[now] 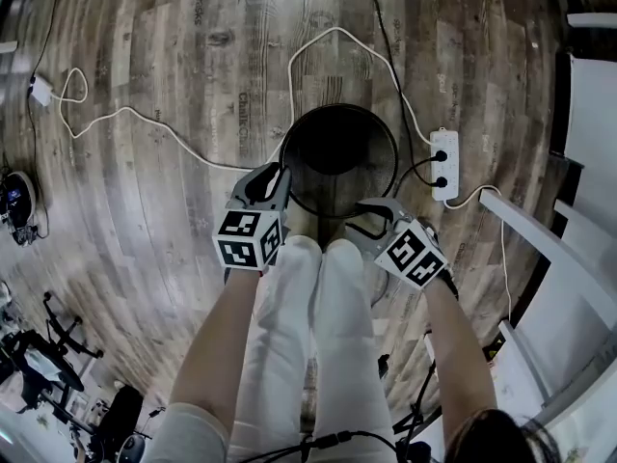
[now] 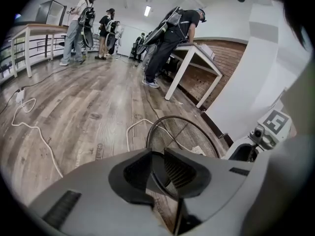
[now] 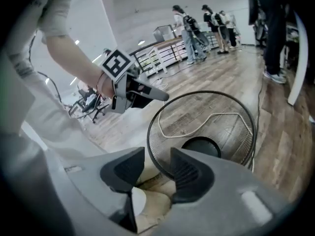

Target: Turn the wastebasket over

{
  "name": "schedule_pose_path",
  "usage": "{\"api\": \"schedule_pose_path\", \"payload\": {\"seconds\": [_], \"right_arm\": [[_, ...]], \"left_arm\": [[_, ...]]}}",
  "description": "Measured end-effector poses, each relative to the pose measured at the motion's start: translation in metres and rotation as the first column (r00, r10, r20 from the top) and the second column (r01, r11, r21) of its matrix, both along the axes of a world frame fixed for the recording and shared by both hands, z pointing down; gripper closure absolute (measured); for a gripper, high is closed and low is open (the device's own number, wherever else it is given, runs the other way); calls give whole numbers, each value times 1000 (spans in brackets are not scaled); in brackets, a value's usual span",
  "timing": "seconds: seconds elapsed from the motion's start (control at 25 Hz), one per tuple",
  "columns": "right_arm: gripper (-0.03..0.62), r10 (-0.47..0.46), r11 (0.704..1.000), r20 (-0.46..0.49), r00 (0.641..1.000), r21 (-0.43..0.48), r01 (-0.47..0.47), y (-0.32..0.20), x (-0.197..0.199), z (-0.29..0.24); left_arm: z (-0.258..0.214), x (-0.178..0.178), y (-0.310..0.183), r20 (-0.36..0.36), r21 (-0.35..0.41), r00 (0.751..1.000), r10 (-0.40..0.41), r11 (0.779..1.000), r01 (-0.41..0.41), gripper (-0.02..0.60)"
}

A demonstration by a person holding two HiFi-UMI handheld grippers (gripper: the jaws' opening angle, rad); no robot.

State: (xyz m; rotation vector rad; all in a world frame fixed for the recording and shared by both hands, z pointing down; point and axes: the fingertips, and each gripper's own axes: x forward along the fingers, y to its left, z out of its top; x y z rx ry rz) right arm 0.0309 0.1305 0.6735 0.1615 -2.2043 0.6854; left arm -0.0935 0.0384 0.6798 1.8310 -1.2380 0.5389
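The left gripper (image 2: 157, 168) has its jaws a little apart, with the thin rim of the basket (image 2: 184, 132) running between them and neither pad clearly pressing on it. The dark mesh basket sits just beyond the jaws on the wood floor (image 2: 88, 97), its round mouth in view. A white cable (image 2: 128, 132) loops beyond the jaws to the left, and far beyond people (image 2: 170, 38) stand by tables (image 2: 197, 58).

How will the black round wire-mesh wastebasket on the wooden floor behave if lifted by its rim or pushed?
The black round wire-mesh wastebasket is mostly see-through mesh, so probably light for its size. Its thin rim may flex a little when pinched. Standing upright on smooth wooden floor, it would likely slide, or tip if pushed high.
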Motion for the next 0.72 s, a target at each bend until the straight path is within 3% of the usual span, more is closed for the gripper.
{"api": "schedule_pose_path", "payload": {"seconds": [0.12,0.32,0.6,0.72], "right_arm": [[437,85,996,31,996,-11,-85,-9,3,-15],[585,181,983,35,983,17,-181,-24,13,-33],[591,368,930,53,928,11,-369,-50,26,-79],[592,408,910,78,910,47,-412,-59,30,-108]], "left_arm": [[-12,6,-1,-5,7,1000,19,1000,-19,508],[-35,23,-2,-57,23,997,50,999,-49,508],[-84,39,-5,-126,83,987,98,993,-88,549],[-109,37,-6,-116,116,987,109,989,-95,583]]}}
